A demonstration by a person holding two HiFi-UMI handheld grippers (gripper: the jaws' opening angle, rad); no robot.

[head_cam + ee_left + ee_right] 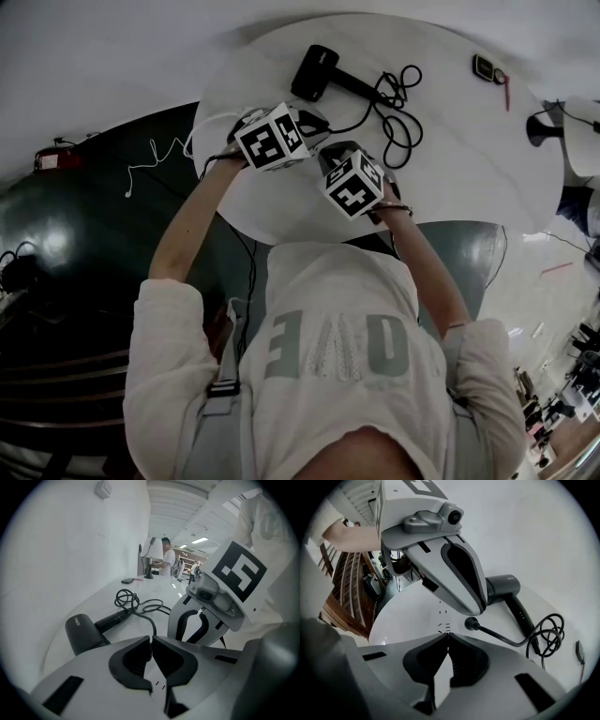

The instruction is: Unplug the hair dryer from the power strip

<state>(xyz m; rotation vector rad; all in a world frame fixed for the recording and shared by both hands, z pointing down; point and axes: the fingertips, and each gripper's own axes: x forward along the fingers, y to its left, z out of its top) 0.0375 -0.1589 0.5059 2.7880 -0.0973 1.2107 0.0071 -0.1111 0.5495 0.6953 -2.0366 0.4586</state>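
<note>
The black hair dryer [317,71] lies at the far side of the round white table [469,178], its cord [397,105] coiled beside it. In the right gripper view the cord ends in a round black plug [471,623] next to the socket slots of a white power strip [440,616]. My left gripper [151,641] reaches down right at the plug; its jaws are almost together, pinching the cord [151,629] where it meets the tips. My right gripper [447,636] is shut, tips touching just before the slots. Both marker cubes [272,136] [354,183] hide the strip in the head view.
A small dark device [486,67] and a red pen [507,92] lie at the table's far right. A dark lead [249,253] drops over the near edge to the dark floor. People stand far off [165,558]. Wooden stairs [344,597] are on the left.
</note>
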